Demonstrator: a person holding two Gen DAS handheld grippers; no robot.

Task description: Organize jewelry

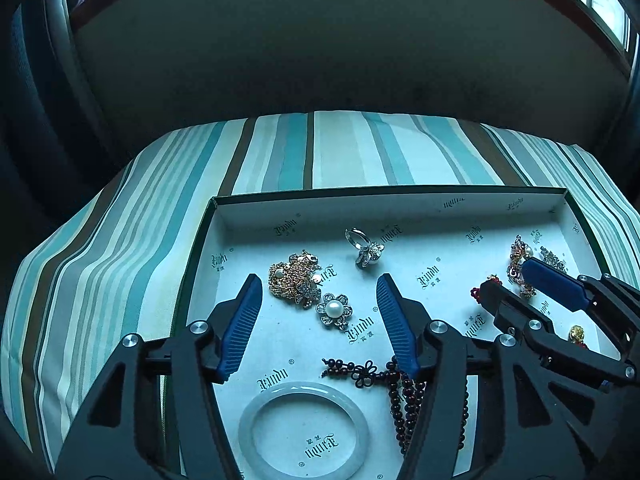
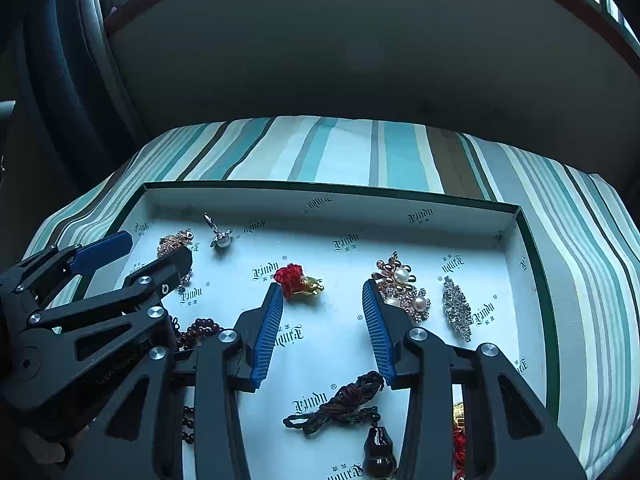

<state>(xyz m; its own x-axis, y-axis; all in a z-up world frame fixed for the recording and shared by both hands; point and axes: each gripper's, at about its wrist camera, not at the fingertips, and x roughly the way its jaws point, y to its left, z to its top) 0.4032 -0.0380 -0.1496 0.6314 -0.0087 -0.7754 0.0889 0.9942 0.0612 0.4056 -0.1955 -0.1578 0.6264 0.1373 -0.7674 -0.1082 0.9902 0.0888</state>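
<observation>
A shallow box tray (image 1: 392,191) (image 2: 320,189) with a white printed lining holds the jewelry. My left gripper (image 1: 319,280) hovers open over a gold brooch (image 1: 296,280) and a pearl flower brooch (image 1: 334,311), touching neither. A silver ring (image 1: 364,248) lies beyond it, with a white bangle (image 1: 302,428) and dark red beads (image 1: 400,392) below. My right gripper (image 2: 321,286) is open and empty. A red knot with a gold charm (image 2: 300,280) lies by its left fingertip, and a rose-gold pearl brooch (image 2: 404,288) sits outside its right finger.
A crystal brooch (image 2: 458,308) lies near the tray's right wall. A dark cord knot (image 2: 340,404) with a black gourd pendant (image 2: 378,452) sits under the right gripper. The tray rests on a striped cloth (image 1: 120,248). The two grippers stand close together.
</observation>
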